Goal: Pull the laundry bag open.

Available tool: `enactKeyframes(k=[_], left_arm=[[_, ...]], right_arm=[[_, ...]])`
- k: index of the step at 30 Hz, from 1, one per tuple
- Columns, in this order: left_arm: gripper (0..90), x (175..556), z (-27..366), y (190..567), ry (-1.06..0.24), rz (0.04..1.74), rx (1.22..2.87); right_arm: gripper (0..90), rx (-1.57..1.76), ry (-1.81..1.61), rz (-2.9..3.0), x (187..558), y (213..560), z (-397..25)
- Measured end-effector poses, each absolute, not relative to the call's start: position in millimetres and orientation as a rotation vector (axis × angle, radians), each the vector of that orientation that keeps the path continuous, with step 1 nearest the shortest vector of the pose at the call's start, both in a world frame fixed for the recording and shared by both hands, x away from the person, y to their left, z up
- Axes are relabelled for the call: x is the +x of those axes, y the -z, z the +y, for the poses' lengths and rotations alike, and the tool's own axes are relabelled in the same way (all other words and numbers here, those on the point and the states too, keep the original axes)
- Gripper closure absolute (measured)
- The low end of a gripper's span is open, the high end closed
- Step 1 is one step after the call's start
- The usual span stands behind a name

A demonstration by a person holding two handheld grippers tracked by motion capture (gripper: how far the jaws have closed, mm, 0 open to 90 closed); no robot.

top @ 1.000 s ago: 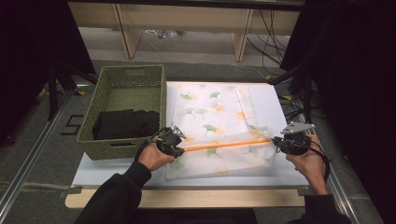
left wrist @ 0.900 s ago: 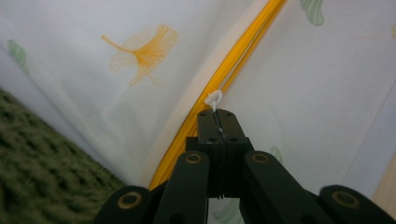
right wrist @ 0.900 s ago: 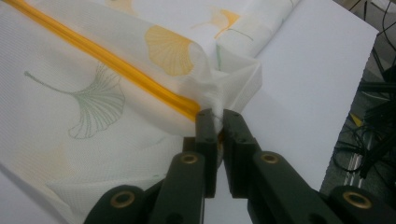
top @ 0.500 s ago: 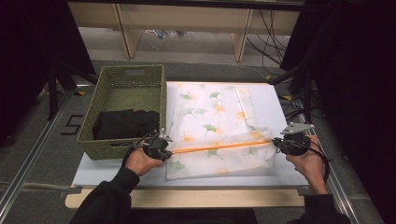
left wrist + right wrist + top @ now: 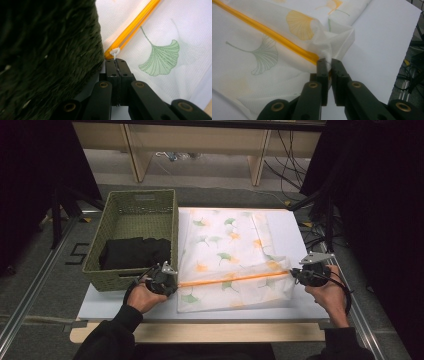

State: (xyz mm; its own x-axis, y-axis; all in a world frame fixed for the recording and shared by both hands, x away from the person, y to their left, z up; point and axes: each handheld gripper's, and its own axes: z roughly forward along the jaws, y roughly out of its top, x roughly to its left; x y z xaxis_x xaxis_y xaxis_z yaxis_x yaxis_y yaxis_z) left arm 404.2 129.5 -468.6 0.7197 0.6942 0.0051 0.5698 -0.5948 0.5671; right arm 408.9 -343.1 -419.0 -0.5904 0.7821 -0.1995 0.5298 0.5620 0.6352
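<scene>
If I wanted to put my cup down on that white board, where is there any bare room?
The white board is bare along its right side, beside the leaf-print mesh bag, and in the front strip between the two hands. The left is crowded: the green basket abuts the bag, and the left claw works there.

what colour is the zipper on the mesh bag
Orange zipper, clearest in the left gripper view.
</scene>
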Motion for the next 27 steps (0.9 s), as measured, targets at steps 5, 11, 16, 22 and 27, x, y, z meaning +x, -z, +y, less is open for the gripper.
enactKeyframes(k=[5,11,16,22,27], left_arm=[[88.7,401.9,129.1,465.8,-0.297,0.929,2.384],[81.3,397.2,128.8,464.1,-0.292,0.925,2.376],[64.4,388.8,128.7,460.0,-0.303,0.951,2.329],[47.0,379.7,128.1,456.0,-0.274,0.970,2.287],[37.5,371.4,125.4,455.3,-0.251,0.981,2.262]], right_arm=[[86.0,1.066,-0.713,2.346,411.6,425.6,-344.7],[85.5,1.076,-0.699,2.365,412.6,430.8,-342.5],[78.1,1.075,-0.666,2.380,414.8,436.9,-344.1],[54.7,1.132,-0.639,2.290,415.0,429.8,-343.9],[45.9,0.966,-0.765,2.312,412.0,420.3,-322.2]])
